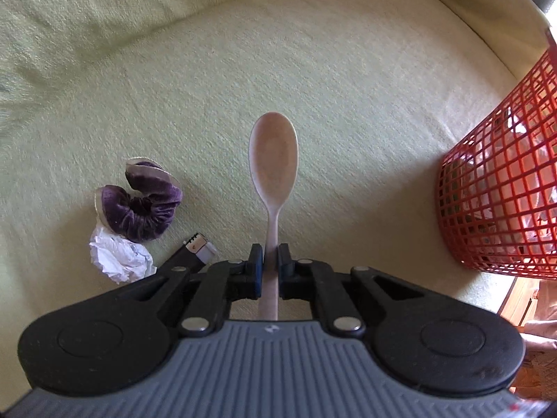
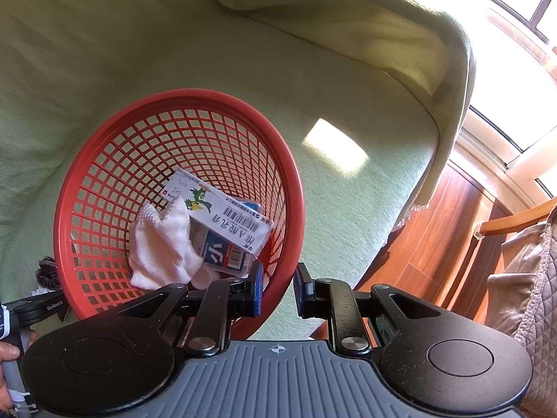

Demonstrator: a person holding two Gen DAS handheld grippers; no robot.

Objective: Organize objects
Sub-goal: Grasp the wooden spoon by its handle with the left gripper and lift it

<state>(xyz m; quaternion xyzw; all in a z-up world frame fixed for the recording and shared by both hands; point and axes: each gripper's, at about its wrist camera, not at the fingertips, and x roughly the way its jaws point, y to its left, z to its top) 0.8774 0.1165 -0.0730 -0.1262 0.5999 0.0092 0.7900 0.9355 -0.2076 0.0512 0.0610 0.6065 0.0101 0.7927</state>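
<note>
My left gripper (image 1: 271, 256) is shut on the handle of a pale wooden spoon (image 1: 273, 160), whose bowl points forward above the green bed cover. A purple velvet scrunchie (image 1: 142, 202), a crumpled white paper (image 1: 120, 257) and a small black-and-white device (image 1: 195, 249) lie to its left. The red mesh basket (image 1: 501, 181) stands at the right. My right gripper (image 2: 277, 291) is open, its jaws either side of the near rim of the red basket (image 2: 104, 146). Inside lie a white sock (image 2: 163, 244) and medicine boxes (image 2: 222, 209).
The green cover (image 1: 313, 69) spreads over the bed and bunches into folds at the back. The bed edge drops to a wooden floor (image 2: 435, 230) at the right, with a grey quilted cushion (image 2: 525, 278) and a bright window (image 2: 515, 35) beyond.
</note>
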